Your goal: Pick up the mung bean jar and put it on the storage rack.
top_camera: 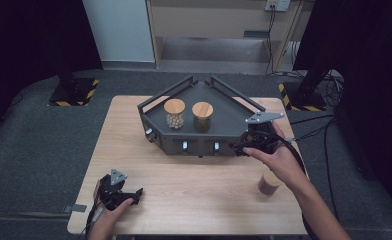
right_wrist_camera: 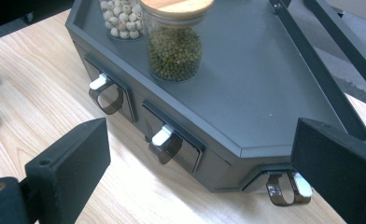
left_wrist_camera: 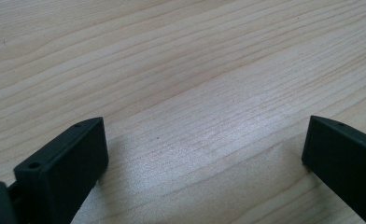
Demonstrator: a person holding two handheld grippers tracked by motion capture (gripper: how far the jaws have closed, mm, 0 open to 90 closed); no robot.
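Observation:
A dark grey angular rack (top_camera: 224, 127) stands at the back middle of the wooden table (top_camera: 194, 195). On its top are a jar of pale seeds (top_camera: 174, 114) and a jar of green beans (top_camera: 202, 117), both with wooden lids. Small drawers with clear handles (right_wrist_camera: 166, 142) line its front. My right gripper (top_camera: 237, 148) hovers at the rack's front right corner, open, nothing between its jaws; its own view looks across that corner (right_wrist_camera: 200, 154) toward the green bean jar (right_wrist_camera: 174, 46). My left gripper (top_camera: 137, 196) rests low at the table's front left, open over bare wood (left_wrist_camera: 204, 149).
A small brown jar (top_camera: 268, 186) stands on the table at the right, partly behind the right forearm. Raised rails (top_camera: 234, 92) frame the rack's back sides. Cables trail off the table's right edge. Grey floor surrounds the table.

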